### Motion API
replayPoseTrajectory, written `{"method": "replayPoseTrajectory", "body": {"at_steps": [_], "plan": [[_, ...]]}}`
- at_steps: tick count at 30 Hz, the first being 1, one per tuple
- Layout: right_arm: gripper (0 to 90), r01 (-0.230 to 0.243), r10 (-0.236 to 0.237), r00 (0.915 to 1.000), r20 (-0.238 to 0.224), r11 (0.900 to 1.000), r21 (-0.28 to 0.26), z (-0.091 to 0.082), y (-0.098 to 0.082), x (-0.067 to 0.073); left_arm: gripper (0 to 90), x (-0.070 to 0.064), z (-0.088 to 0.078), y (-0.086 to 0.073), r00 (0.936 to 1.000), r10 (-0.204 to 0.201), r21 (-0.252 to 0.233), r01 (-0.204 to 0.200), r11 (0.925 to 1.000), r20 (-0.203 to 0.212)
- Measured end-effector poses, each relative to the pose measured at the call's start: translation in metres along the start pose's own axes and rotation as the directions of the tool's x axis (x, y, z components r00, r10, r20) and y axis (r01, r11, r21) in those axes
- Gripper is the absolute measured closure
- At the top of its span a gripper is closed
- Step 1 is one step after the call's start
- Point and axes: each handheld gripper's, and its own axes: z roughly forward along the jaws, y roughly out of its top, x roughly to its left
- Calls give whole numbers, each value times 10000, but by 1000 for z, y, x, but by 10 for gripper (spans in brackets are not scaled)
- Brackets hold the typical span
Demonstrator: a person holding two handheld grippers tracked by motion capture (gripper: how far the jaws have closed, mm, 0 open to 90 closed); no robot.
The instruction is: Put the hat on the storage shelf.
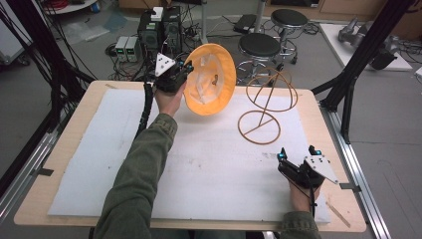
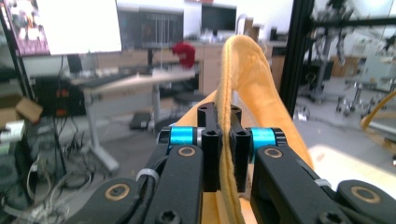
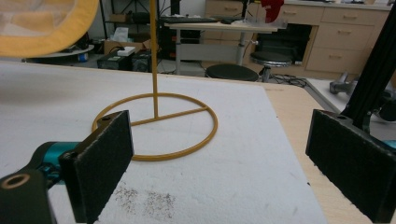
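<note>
A yellow hat (image 1: 209,79) with a pale lining is held up in the air above the far middle of the table, its opening facing me. My left gripper (image 1: 185,69) is shut on the hat's brim (image 2: 225,140), which runs up between the jaws. To the hat's right stands a yellow wire hat stand (image 1: 263,102) with a ring base (image 3: 156,126) and a thin upright post. My right gripper (image 1: 296,155) rests low near the table's front right, open, with nothing between its pads (image 3: 105,161), and faces the stand's base.
A white foam sheet (image 1: 99,159) covers most of the wooden table (image 1: 328,144). Two black stools (image 1: 260,47) and boxes with cables stand on the floor behind the table. Black frame posts (image 1: 358,59) rise at the right and left.
</note>
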Motion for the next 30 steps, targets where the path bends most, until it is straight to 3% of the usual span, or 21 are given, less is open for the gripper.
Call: {"method": "replayPoseTrajectory", "body": {"at_steps": [4, 16, 24, 30], "plan": [[64, -32, 32, 10000, -16, 10000, -15, 0, 0, 0, 869, -6, 0, 13, 9999, 101, -387, -97, 9992, 89], [64, -163, 163, 9999, 11, 9998, -95, -1, 1, -2, 868, -25, 13, 42, 9993, 323, -785, -309, 9964, 170], [64, -195, 195, 9998, -94, 9998, -79, -2, 0, -1, 868, -46, 30, 67, 9953, 915, -1127, -876, 9898, 307], [64, -253, 252, 9996, -89, 9997, -40, -1, 0, -1, 868, -63, 42, 78, 9966, 791, -1239, -754, 9894, 249]]}}
